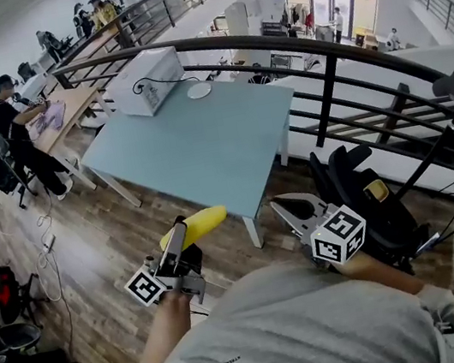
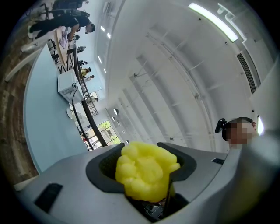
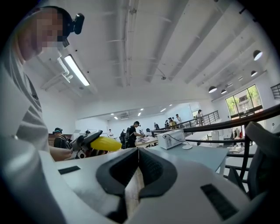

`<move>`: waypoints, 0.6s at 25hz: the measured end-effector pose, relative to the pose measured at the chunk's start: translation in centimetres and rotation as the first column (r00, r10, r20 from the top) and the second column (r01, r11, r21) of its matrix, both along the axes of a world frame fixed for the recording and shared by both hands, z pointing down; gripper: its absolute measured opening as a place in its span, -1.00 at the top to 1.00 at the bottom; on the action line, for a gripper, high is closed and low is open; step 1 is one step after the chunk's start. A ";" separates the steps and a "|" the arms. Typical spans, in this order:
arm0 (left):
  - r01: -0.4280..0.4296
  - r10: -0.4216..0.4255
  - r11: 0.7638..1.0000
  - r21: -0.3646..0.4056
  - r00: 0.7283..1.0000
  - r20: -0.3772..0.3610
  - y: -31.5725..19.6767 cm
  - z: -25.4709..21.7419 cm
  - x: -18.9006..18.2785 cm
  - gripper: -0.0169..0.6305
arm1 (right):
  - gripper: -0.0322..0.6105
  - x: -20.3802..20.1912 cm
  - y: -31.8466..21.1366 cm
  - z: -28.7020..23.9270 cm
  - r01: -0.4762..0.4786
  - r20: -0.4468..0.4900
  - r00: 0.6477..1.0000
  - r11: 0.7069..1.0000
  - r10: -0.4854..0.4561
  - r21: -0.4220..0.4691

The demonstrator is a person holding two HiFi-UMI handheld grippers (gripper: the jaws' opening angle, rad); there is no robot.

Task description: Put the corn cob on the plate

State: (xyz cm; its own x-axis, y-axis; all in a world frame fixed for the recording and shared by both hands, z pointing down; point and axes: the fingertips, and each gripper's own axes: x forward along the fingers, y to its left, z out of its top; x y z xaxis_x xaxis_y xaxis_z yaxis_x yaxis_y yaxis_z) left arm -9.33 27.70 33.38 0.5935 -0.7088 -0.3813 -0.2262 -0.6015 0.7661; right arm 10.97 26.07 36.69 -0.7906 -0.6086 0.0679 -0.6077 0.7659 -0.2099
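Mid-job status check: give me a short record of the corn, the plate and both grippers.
corn cob: yellow, clamped in the left gripper, in the air by the near corner of the table
plate: white, at the table's far edge beside the white box, nothing on it
right gripper: jaws together, holding nothing
step left: corn not yet on the plate

White rectangular box [image 1: 148, 80] on pale blue table [image 1: 204, 150], white round plate [image 1: 199, 91] just right of it, yellow corn cob [image 1: 198, 223] before table's near edge
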 end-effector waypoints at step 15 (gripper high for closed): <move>0.016 -0.017 0.999 -0.048 0.999 -0.031 -4.6 3.4 -3.7 0.18 | 0.85 -2.9 -4.6 1.8 0.010 -0.023 1.000 1.000 -0.010 -0.001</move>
State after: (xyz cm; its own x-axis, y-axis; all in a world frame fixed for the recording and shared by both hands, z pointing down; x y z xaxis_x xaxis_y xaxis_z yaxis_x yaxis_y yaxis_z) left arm -13.06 23.12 36.79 0.5701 -0.7361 -0.3649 -0.2114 -0.5606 0.8006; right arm 8.05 21.43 38.49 -0.7951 -0.6002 0.0865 -0.6042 0.7721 -0.1967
